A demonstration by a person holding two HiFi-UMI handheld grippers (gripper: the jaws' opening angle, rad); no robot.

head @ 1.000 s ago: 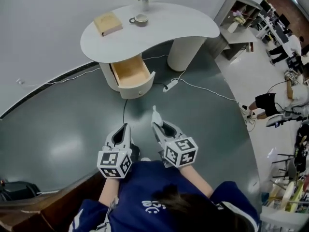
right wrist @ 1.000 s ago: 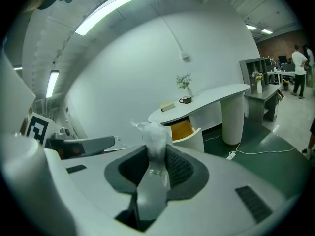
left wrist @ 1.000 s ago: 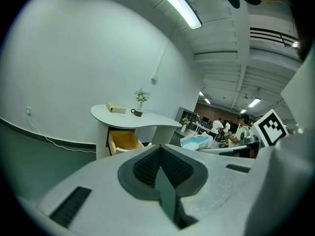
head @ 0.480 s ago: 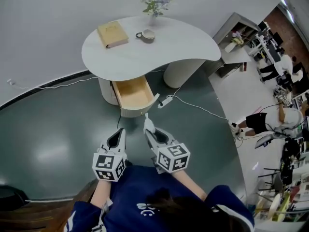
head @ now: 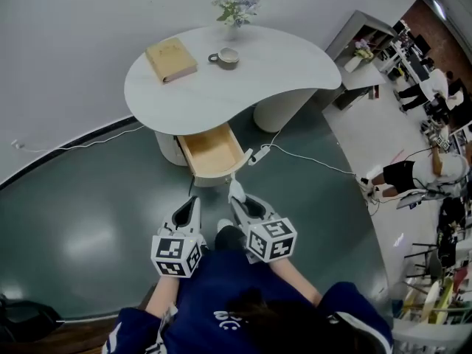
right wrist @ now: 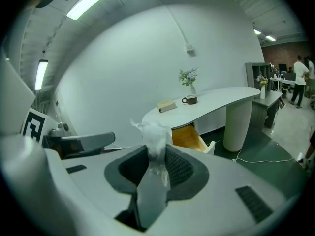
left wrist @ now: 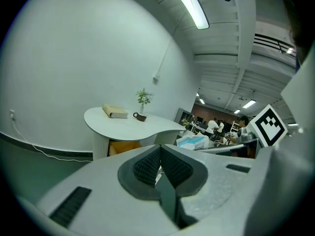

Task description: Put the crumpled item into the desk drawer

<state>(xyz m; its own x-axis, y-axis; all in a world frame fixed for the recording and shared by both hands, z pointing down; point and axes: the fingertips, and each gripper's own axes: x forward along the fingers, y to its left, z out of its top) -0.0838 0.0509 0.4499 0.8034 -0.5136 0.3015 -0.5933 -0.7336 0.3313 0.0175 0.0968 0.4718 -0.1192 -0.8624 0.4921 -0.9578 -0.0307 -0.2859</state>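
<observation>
Both tools advanced toward the open drawer [head: 209,153]; right tool [head: 237,200] stayed clamped on the crumpled item [right wrist: 153,132], left tool [head: 195,200] was closed, empty.

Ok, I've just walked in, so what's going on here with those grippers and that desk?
A person faces a curved white desk with a gripper in each hand. The right gripper is shut on a crumpled white item that sticks up from between its jaws. The left gripper is shut and holds nothing. The desk's wooden drawer is open just ahead of them and looks empty; the item is not yet in it. A tan book, a small cup and a little plant sit on top.
</observation>
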